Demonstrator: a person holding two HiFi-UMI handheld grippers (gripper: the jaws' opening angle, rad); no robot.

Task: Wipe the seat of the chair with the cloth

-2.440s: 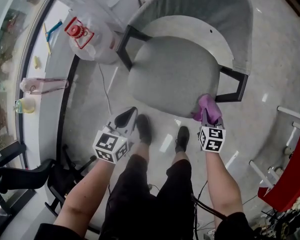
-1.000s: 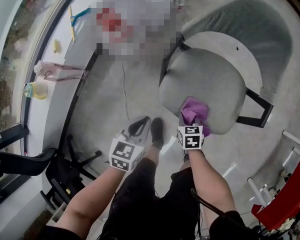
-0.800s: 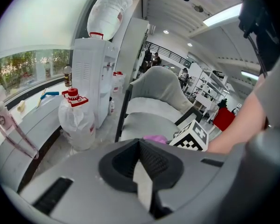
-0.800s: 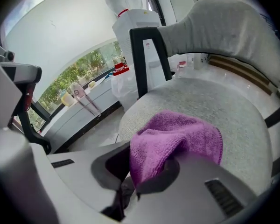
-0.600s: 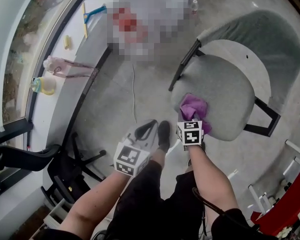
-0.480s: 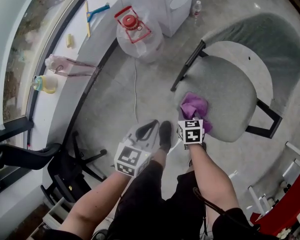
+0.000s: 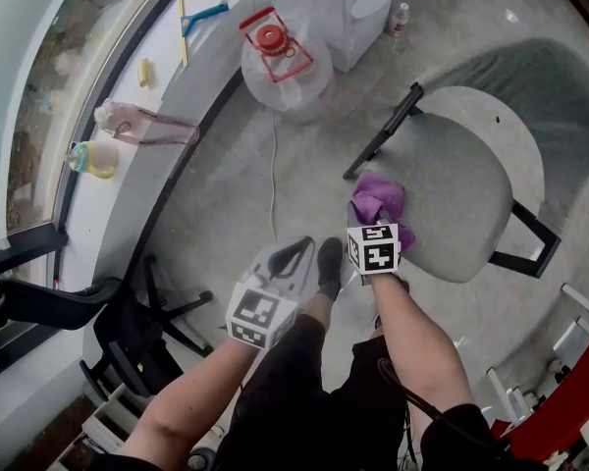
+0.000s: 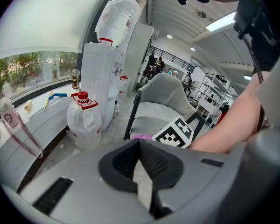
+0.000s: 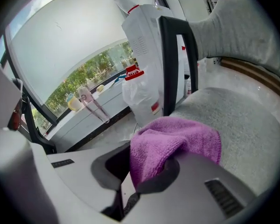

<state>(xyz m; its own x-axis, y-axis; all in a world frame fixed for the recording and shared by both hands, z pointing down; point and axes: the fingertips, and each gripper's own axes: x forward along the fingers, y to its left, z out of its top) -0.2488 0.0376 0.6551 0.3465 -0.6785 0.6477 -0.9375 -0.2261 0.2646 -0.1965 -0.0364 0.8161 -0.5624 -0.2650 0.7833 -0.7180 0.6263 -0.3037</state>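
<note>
Purple cloth (image 9: 177, 143) sits bunched in the right gripper (image 7: 375, 222), whose jaws are clamped on one fold. The rest spills ahead of the jaws onto the grey chair seat (image 7: 471, 199), just beside the black arm frame (image 9: 175, 55). The left gripper (image 7: 285, 260) hangs over the floor clear of the chair, its jaws pressed together with nothing between them, and a clear water jug (image 8: 84, 118) with a red cap stands beyond them.

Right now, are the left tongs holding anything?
No, the left tongs are shut on nothing; the cloth is in the right tongs.
</note>
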